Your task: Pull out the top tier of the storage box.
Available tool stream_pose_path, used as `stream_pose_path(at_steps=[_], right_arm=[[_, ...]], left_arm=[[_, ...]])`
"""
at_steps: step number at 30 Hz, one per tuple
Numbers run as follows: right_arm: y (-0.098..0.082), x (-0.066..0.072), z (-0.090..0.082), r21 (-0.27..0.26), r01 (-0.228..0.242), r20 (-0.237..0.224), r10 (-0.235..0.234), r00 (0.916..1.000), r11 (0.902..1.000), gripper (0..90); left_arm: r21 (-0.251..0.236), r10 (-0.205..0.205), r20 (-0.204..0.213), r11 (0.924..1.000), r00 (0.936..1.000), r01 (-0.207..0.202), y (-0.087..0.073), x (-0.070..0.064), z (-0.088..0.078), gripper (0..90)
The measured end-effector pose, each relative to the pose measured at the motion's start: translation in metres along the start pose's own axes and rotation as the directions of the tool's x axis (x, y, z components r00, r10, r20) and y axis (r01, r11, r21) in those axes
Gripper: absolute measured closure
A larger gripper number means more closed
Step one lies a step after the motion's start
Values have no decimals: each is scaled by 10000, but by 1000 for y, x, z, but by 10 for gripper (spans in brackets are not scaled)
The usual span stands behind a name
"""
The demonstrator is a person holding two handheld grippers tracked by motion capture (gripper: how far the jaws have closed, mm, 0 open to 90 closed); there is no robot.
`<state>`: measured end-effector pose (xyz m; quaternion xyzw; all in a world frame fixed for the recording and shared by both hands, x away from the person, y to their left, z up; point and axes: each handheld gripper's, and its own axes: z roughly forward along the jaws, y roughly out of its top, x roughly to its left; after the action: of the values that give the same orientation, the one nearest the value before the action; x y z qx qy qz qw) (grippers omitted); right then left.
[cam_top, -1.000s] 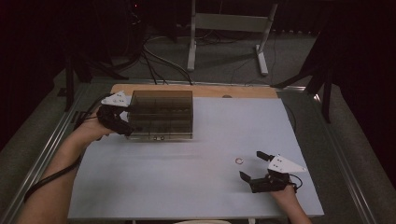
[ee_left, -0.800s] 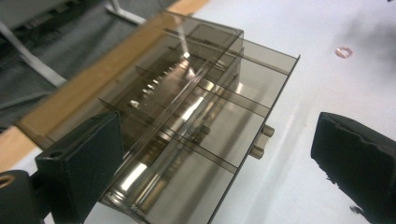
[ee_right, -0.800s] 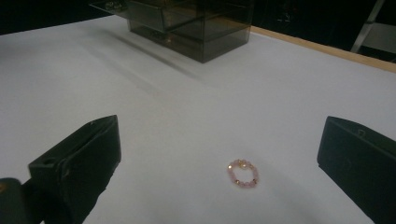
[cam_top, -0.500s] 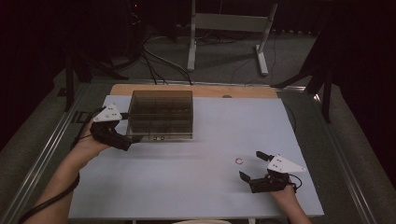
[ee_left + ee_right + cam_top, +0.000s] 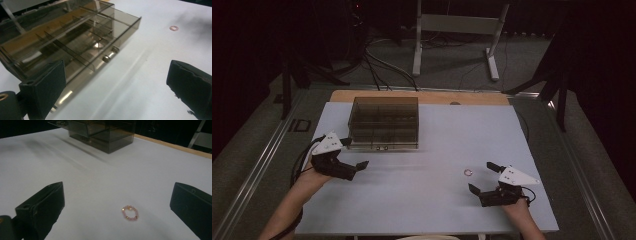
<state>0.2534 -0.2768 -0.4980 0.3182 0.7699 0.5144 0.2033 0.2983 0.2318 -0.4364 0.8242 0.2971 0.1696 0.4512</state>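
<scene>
The bench [image 5: 427, 200] carries a smoky see-through organiser box [image 5: 384, 122] at its far left, with one shallow drawer [image 5: 75, 47] drawn out toward the person. In the left gripper view that drawer lies ahead and to the left of the jaws, its two small metal knobs [image 5: 110, 55] facing the gap between them; the near end of the drawer is cut off behind the left jaw, and the compartments' contents are hard to make out through the tinted plastic. The left gripper [image 5: 349, 160] hovers just beside the box's front left corner, jaws spread wide and holding nothing. The right gripper [image 5: 482, 177] rests near the bench's right front, jaws likewise wide apart and empty. A small pink bead ring [image 5: 129, 212] lies flat on the bench, ahead of the right gripper's jaws and between them, touching neither.
</scene>
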Motion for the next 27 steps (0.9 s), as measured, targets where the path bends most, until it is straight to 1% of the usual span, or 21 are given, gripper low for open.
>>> stream_pose_path(at_steps=[2,4,5,8,9,11,12,15,16,17,18,20,21,23,25,27], right_arm=[[0,0,0,-19,5,8,-5,10000,10000,1],[0,0,0,-11,14,19,-14,10000,10000,1],[0,0,0,-19,-3,10,3,10000,10000,1],[0,0,0,4,20,17,-20,10000,10000,1],[0,0,0,14,36,29,-36,10000,10000,1],[0,0,0,14,26,28,-26,10000,10000,1],[0,0,0,5,27,40,-27,10000,10000,1],[0,0,0,36,44,41,-44,10000,10000,1],[0,0,0,38,43,45,-43,10000,10000,1],[0,0,0,24,52,44,-52,10000,10000,1],[0,0,0,8,53,44,-53,10000,10000,1],[0,0,0,37,50,50,-50,10000,10000,1],[0,0,0,37,50,50,-50,10000,10000,1],[0,0,0,28,54,59,-55,10000,10000,1],[0,0,0,32,75,54,-76,10000,10000,1],[0,0,0,44,79,55,-79,10000,10000,1]], left_arm=[[-68,-25,66,10000,10000,25,-5,-4,0,42],[-141,-152,96,9998,9998,154,-10,-8,2,42],[-115,-199,86,9997,9998,200,-12,-10,3,42],[46,-109,88,9999,9999,109,-20,-18,8,42],[73,-150,134,9999,9998,149,-24,-21,10,42],[39,-277,185,9996,9994,276,-28,-23,13,42],[13,-325,141,9995,9994,325,-31,-25,14,42],[134,-261,91,9996,9996,260,-37,-30,17,42],[187,-274,189,9995,9994,270,-38,-32,18,42],[337,-235,175,9992,9996,229,-40,-33,19,42],[336,-171,119,9993,9998,167,-41,-35,19,42],[182,-313,108,9994,9995,311,-42,-36,19,42],[182,-313,108,9994,9995,311,-42,-36,19,42],[99,-463,10,9989,9989,463,-45,-39,18,42],[100,-470,-62,9988,9989,471,-49,-41,19,42],[132,-379,-242,9992,9990,383,-53,-43,19,42]])
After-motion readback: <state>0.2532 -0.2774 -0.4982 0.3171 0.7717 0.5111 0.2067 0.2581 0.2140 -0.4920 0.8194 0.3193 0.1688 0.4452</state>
